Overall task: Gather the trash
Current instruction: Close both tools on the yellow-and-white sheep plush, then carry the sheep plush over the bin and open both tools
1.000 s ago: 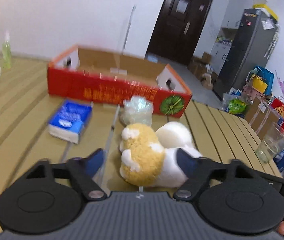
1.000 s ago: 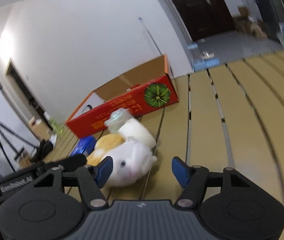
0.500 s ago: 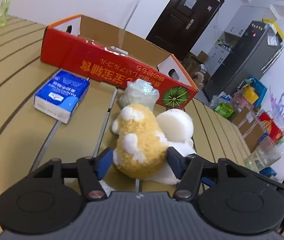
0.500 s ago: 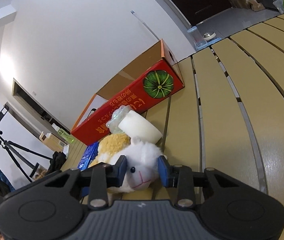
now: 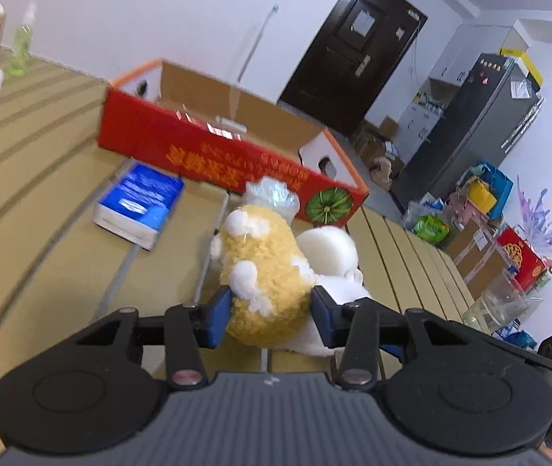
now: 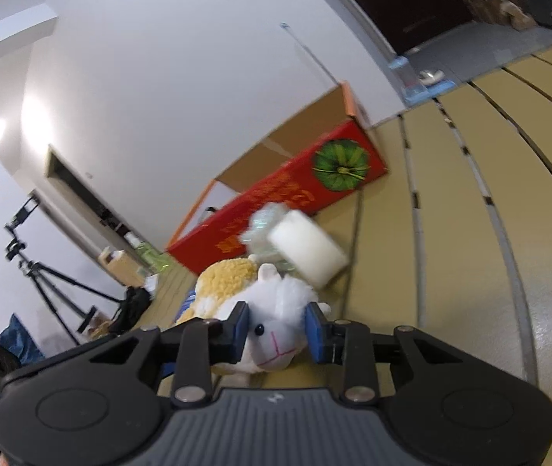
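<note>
Plush toy (image 5: 266, 277) pinched from both ends on the near table (image 5: 42, 233), left gripper (image 5: 270, 316) just closing on its yellow back and right gripper (image 6: 276, 330) on its white head, presumably for carrying to the red box (image 5: 213, 159) just behind.

Each view looks forward and slightly down from just behind its own gripper, whose black body fills the bottom of the frame. The left gripper (image 5: 270, 316) view sits very close to the plush toy (image 5: 266, 272) at centre, facing the red box (image 5: 213, 159) and a door at upper right. The right gripper (image 6: 276, 330) view meets the same toy (image 6: 272, 324) head-on, tilted, box (image 6: 295, 202) at centre. Both share toy, box and desk (image 5: 42, 202).
</note>
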Available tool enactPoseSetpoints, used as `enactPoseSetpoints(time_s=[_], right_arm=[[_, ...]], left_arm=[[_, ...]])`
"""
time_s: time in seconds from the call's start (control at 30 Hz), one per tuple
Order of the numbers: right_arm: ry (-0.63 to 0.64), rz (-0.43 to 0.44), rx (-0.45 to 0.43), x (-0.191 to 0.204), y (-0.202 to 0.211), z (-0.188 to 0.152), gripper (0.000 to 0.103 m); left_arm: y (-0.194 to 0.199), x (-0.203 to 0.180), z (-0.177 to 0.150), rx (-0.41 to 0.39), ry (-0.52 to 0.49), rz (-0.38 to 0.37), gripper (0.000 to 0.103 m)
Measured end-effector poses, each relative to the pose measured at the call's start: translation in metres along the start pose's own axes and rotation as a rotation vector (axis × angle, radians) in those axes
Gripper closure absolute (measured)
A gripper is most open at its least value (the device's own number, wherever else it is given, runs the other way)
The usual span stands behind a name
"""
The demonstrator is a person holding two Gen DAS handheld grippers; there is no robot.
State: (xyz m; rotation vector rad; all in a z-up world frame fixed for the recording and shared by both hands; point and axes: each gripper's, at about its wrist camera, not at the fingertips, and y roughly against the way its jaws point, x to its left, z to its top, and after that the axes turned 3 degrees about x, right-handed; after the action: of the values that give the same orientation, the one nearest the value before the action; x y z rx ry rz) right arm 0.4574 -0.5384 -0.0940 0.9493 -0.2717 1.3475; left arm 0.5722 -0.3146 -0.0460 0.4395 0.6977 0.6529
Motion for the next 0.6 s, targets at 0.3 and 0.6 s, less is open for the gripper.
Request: enactPoseSetpoints(time_s=[0.3,0.6], right_arm=[[0.167,0.258,0.091,0.083,-0.003,-0.043,0.073],[0.348,0.383,0.358,0.173,-0.043,-0.135,0.072]], left_arm=[[0.147,0.043,-0.036,-0.151,-0.034,0.183,0.06],[0.248,0.132,-0.117,-0.172,0.186,0.334,0.059]])
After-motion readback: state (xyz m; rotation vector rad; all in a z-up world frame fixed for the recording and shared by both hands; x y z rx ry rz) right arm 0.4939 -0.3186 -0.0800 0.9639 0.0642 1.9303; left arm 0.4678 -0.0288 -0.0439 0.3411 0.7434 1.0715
